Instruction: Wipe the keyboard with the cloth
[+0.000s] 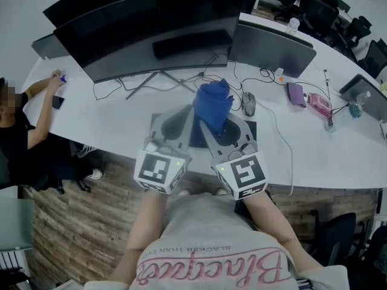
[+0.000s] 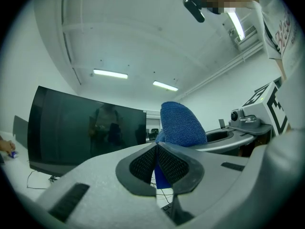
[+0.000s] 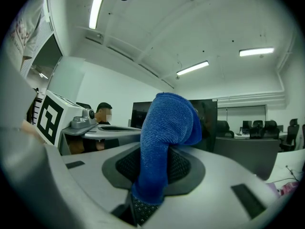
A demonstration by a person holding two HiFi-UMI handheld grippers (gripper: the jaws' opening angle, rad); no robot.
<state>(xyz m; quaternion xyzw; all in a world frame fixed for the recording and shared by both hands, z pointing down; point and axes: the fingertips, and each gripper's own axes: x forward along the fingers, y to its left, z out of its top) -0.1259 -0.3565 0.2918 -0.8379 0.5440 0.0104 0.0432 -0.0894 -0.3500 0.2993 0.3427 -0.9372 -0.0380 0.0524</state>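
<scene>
The left tool (image 2: pixel 156 150) and right tool (image 3: pixel 153 171) both pinch the blue cloth (image 1: pixel 213 103) above the keyboard (image 1: pixel 196 136), near the worktop's (image 1: pixel 115 125) front edge.

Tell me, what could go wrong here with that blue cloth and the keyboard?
The left hand-held gripper pinches only a thin edge of the cloth, so it might slip out. The bunched cloth could snag keys on the keyboard. A wide sweep might knock the mouse.

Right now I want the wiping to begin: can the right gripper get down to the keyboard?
Probably yes. The right gripper, shut on the cloth, hangs right over the keyboard with nothing between; the left gripper also pinches the cloth.
</scene>
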